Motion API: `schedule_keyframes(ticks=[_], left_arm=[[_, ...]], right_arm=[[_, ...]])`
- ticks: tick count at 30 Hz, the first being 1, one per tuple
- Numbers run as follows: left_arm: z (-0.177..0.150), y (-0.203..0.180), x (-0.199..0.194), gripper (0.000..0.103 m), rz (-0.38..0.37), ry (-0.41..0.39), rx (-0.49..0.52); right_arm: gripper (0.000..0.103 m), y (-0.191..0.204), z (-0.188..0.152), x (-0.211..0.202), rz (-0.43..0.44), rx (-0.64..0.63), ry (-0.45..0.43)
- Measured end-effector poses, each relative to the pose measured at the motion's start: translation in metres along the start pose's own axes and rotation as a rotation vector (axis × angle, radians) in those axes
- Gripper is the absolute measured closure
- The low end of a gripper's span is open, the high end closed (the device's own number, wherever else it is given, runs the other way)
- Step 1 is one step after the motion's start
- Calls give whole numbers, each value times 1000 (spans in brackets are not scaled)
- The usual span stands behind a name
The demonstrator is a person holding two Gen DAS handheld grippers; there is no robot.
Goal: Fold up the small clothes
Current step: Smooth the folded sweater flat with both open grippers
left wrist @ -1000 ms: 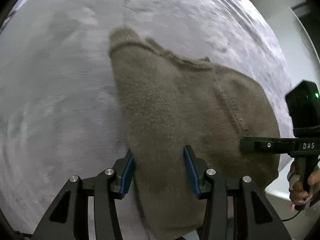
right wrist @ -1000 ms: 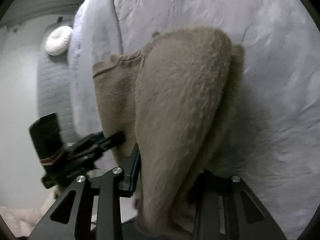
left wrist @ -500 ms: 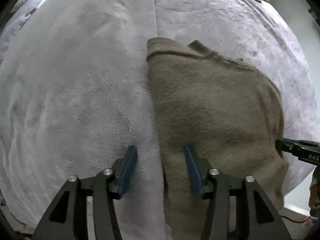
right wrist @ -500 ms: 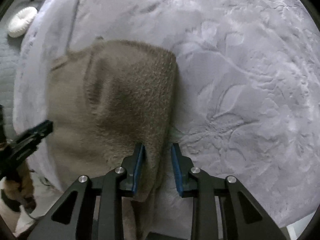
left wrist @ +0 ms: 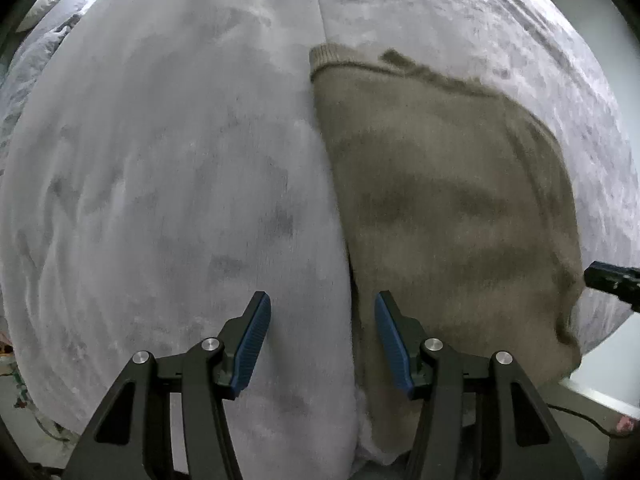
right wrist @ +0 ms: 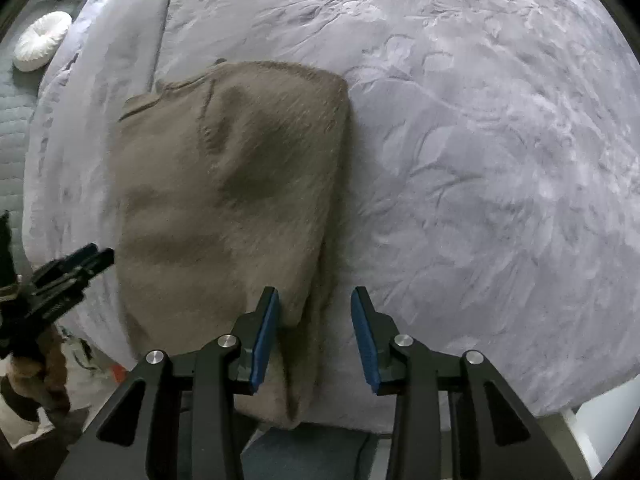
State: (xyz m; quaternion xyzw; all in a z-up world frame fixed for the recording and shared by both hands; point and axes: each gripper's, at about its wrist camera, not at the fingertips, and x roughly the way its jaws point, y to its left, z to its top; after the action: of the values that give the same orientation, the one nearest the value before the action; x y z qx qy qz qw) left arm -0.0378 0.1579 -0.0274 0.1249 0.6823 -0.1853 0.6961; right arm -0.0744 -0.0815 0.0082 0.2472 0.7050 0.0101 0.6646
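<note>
On grey plush bedspread [right wrist: 480,160] | folded tan sweater [right wrist: 224,200] | white round cushion [right wrist: 40,40] far-left | left tool [left wrist: 322,344], right tool [right wrist: 316,332] both spread, empty

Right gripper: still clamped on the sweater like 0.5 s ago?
No. The right gripper has opened; the brown sweater lies flat on the grey blanket.

A pale grey plush blanket [right wrist: 480,160] covered the bed, its nap brushed into swirls and creases, with a straight seam [left wrist: 318,8] running up it in the left wrist view. At the upper left of the right wrist view a white ruffled round cushion [right wrist: 42,40] lay on a quilted grey surface [right wrist: 16,120] beside the bed. A thin black cable [left wrist: 584,420] trailed across the floor at the lower right of the left wrist view.
</note>
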Motion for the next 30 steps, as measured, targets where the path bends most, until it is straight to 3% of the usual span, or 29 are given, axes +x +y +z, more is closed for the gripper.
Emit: schedule_keyframes(ticks=[2,7,12,16,20,30], left_arm=[[-7,3,-1,47,0,9,9],[-18,11,-1,47,-17,43,15],[-28,15,0,47,-22,59,27],[-20,3,5,47,-20,54,30],[-18,-3,3,47,-13,44,28],[-19,-7,-10,47,30,17,40]], right_arm=[[55,5,-4,2,27,10,11],[55,22,-15,16,26,-19,36],[55,41,-21,37,-51,-53,65],[55,34,-23,46,-95,-17,73],[46,24,-25,51,-100,13,78],[42,18,-38,48,-113,0,61]])
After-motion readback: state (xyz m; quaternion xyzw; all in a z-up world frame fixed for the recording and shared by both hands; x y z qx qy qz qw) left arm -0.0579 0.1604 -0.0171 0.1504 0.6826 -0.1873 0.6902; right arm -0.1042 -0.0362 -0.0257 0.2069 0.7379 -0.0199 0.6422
